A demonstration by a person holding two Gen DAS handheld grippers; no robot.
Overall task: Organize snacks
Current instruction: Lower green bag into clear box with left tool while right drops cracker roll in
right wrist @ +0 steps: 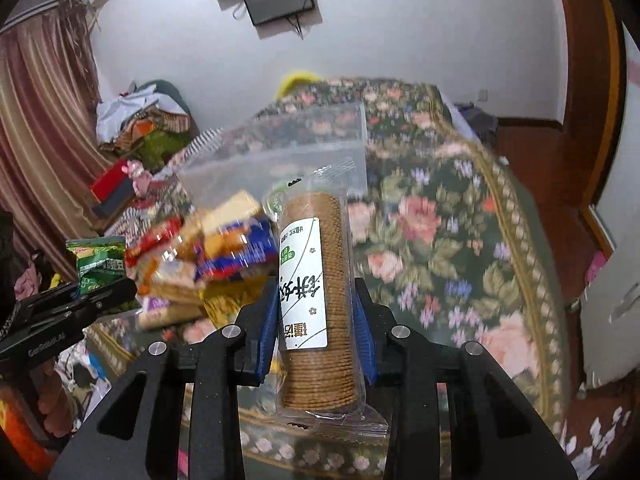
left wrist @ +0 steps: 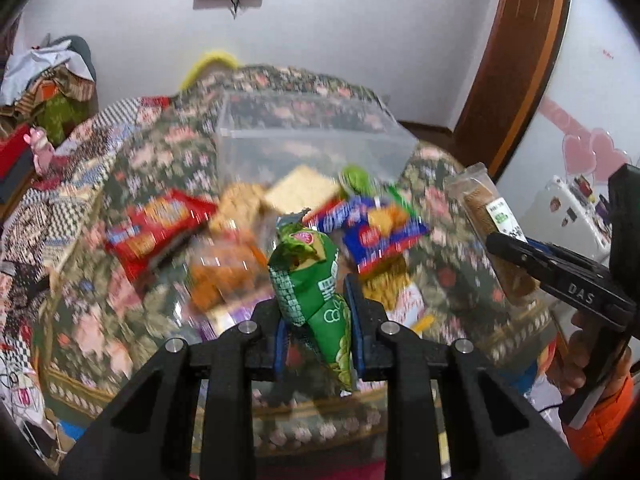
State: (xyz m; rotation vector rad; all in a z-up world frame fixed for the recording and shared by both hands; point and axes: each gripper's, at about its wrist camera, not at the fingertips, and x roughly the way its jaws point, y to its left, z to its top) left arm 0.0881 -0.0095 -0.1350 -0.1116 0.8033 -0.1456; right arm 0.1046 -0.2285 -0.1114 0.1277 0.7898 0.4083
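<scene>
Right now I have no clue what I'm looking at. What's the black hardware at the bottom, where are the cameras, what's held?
No robot arm here: a person holds a hand-operated two-finger gripper in each hand. Each gripper carries a fisheye camera looking forward along its fingers, so the black frame at the bottom of each picture is that gripper's own body.

In the left wrist view, the left gripper is shut on a green snack bag. In the right wrist view, the right gripper is shut on a clear sleeve of round biscuits, held upright. Each view also catches the other gripper at its edge.

Beyond them, on a floral tablecloth, lies a pile of snack packets, among them a red packet and a blue packet, in front of a clear plastic box. The background is motion-blurred.
</scene>
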